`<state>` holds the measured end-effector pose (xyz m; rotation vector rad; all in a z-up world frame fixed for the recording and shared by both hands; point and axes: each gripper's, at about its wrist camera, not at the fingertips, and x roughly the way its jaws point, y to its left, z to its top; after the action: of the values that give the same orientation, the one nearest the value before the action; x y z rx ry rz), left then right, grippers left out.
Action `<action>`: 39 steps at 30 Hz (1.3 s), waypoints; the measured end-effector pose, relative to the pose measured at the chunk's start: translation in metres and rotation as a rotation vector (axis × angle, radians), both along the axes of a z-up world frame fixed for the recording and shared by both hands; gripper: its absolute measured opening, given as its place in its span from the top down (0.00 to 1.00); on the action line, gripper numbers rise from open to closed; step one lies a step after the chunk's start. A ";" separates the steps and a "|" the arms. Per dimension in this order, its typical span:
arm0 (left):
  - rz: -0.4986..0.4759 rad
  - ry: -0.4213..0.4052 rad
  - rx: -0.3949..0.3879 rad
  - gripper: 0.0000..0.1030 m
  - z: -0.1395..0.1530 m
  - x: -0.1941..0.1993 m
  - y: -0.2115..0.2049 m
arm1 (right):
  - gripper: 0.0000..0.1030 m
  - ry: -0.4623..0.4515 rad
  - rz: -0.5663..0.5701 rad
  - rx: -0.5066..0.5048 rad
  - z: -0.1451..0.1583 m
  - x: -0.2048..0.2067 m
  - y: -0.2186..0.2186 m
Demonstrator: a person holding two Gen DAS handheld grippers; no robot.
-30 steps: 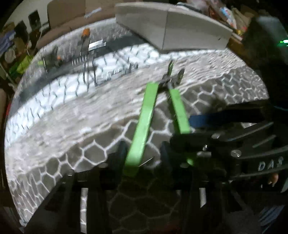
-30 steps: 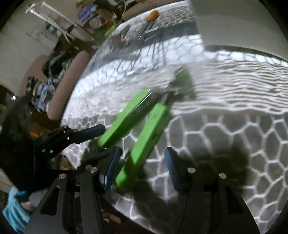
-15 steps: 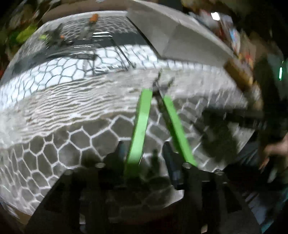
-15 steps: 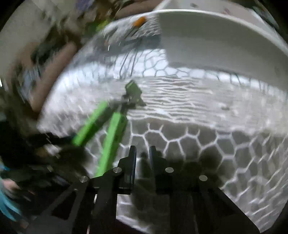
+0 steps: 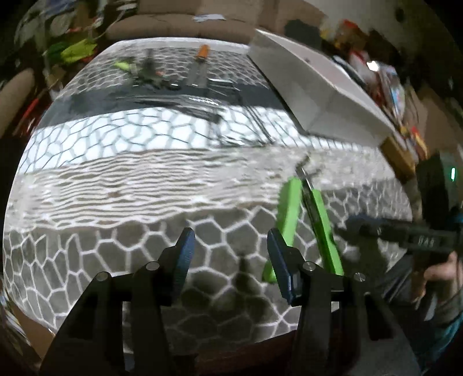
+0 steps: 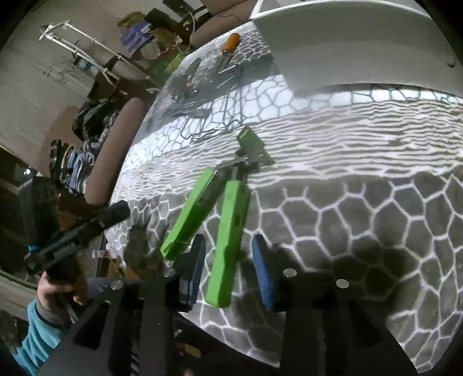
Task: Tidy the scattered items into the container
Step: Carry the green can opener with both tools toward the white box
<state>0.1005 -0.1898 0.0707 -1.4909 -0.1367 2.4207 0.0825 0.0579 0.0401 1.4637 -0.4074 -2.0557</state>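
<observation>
Green-handled pliers [image 6: 228,219] lie on the honeycomb-patterned tablecloth [image 6: 361,231], handles spread toward me. My right gripper [image 6: 228,254] straddles the right-hand handle; its jaws are opening and a gap shows on both sides of the handle. In the left wrist view the pliers [image 5: 292,214] sit to the right of my left gripper [image 5: 230,243], which is open with only cloth between its fingers. The white container [image 5: 318,86] stands at the table's far right; its wall [image 6: 347,52] fills the top of the right wrist view.
At the table's far end lie an orange-handled screwdriver [image 5: 202,52], dark pliers [image 5: 147,69] and thin metal tools [image 5: 217,86]. A sofa [image 5: 179,26] and room clutter lie beyond. A hand in a teal sleeve [image 6: 58,289] holds the left gripper off the table's left edge.
My left gripper has come off the pliers' left handle and moved left and up. The right gripper shut beside the pliers, then opened around the right handle.
</observation>
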 end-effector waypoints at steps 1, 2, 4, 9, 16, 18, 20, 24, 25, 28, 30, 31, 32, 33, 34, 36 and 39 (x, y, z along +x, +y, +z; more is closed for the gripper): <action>-0.043 0.005 -0.032 0.52 -0.003 0.001 0.014 | 0.63 -0.002 -0.001 0.003 -0.001 0.000 -0.003; -0.068 0.008 -0.048 0.52 -0.006 0.002 0.022 | 0.63 -0.004 -0.008 0.004 -0.002 -0.001 -0.006; -0.120 0.011 -0.080 0.52 -0.013 0.002 0.042 | 0.63 -0.014 -0.024 0.002 -0.004 -0.003 -0.009; -0.165 0.015 -0.189 0.52 -0.028 -0.004 0.078 | 0.63 -0.005 -0.073 0.022 -0.008 -0.011 -0.013; -0.144 0.002 -0.223 0.72 -0.047 -0.015 0.091 | 0.73 -0.003 -0.062 0.066 -0.016 -0.018 -0.024; -0.121 0.003 -0.200 0.85 -0.046 -0.015 0.089 | 0.73 0.001 -0.036 0.107 -0.020 -0.018 -0.032; -0.104 -0.010 -0.160 0.85 -0.045 -0.014 0.087 | 0.78 0.025 -0.012 0.150 -0.025 -0.015 -0.040; -0.139 -0.006 -0.132 0.86 -0.042 -0.010 0.091 | 0.77 0.052 0.001 0.140 -0.023 -0.013 -0.037; -0.146 0.001 -0.125 0.86 -0.039 -0.007 0.093 | 0.77 0.059 0.002 0.136 -0.021 -0.012 -0.035; -0.131 0.022 -0.087 0.85 -0.029 -0.003 0.094 | 0.77 0.081 -0.001 0.118 -0.010 -0.008 -0.032; -0.116 0.026 -0.047 0.85 -0.021 -0.003 0.089 | 0.77 0.095 -0.007 0.098 -0.001 -0.008 -0.028; -0.110 0.034 -0.027 0.85 -0.015 -0.003 0.087 | 0.77 0.101 -0.011 0.085 0.003 -0.008 -0.026; -0.108 0.049 -0.014 0.85 -0.007 -0.002 0.084 | 0.77 0.112 -0.013 0.068 0.012 -0.006 -0.021; -0.110 0.066 -0.009 0.85 0.001 -0.001 0.084 | 0.77 0.121 -0.012 0.061 0.016 -0.006 -0.019; -0.117 0.088 -0.009 0.85 0.012 0.001 0.085 | 0.77 0.136 -0.008 0.052 0.025 -0.004 -0.016; -0.128 0.121 -0.001 0.85 0.031 0.002 0.088 | 0.77 0.181 -0.002 0.038 0.046 -0.001 -0.009; -0.139 0.159 0.021 0.85 0.061 -0.003 0.099 | 0.77 0.241 -0.003 0.025 0.081 -0.003 0.005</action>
<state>0.0972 -0.0910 0.1320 -1.2494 -0.0239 2.4055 0.0799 0.0625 0.1212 1.2104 -0.2874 -2.2138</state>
